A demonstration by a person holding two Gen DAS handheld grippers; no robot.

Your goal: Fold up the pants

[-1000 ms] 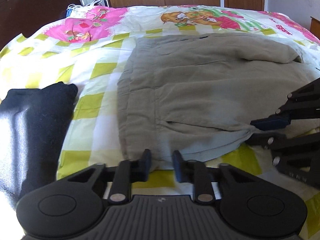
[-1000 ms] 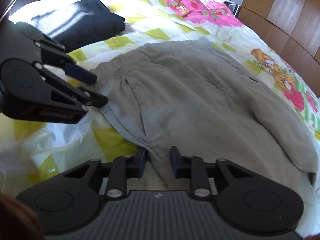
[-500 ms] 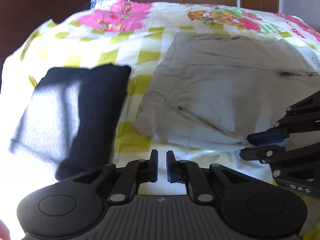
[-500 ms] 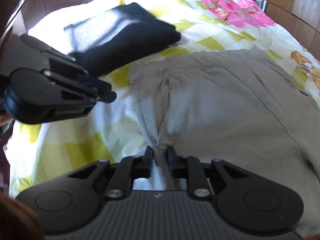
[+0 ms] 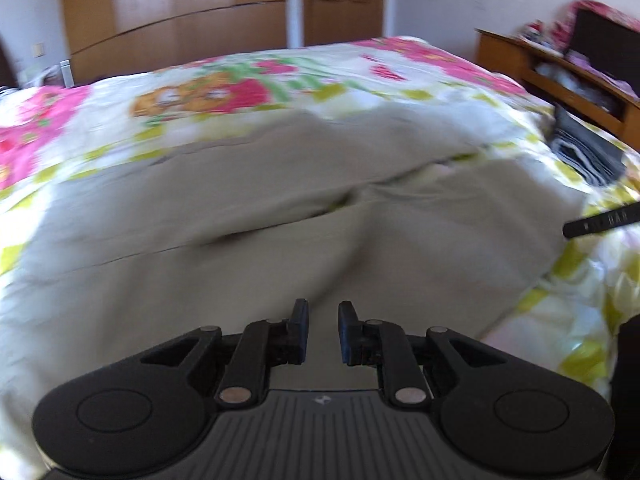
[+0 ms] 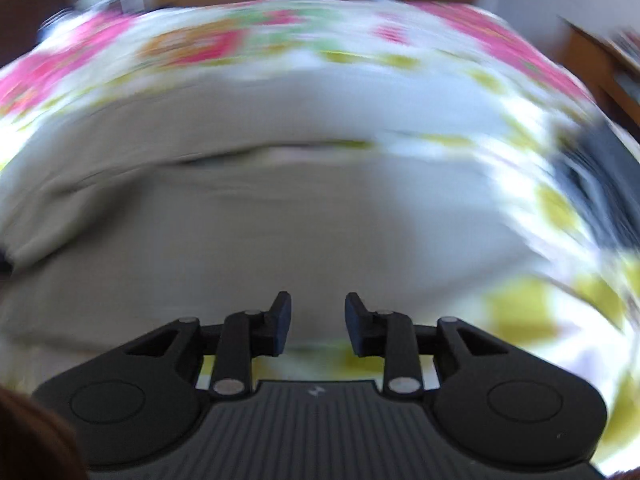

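Both of my grippers have swung away from the waistband corner where they sat a second ago, and the view now runs along the grey pants (image 5: 248, 240) toward the leg ends rather than across the hips. My left gripper (image 5: 323, 330) hangs over the near edge of the pants, its jaws opening, a narrow gap between the pads and nothing caught in it. My right gripper (image 6: 314, 322) also hovers at the near edge of the pants, jaws opening and a little further apart than the left, with only cloth and a strip of bedspread (image 6: 520, 308) showing below the gap; the fold of fabric it pinched half a second ago is gone from between the pads.

Relative to the pants, the black folded garment that lay beside the waistband earlier is out of sight, and a dark striped item (image 5: 584, 156) now shows beyond the far right end. The pants lie flat on the bedspread, one half laid over the other, with a seam line running across them.

I judge the lengthwise fold is set down and released, so the next step is likely to reach the leg ends and bring them toward the waistband.
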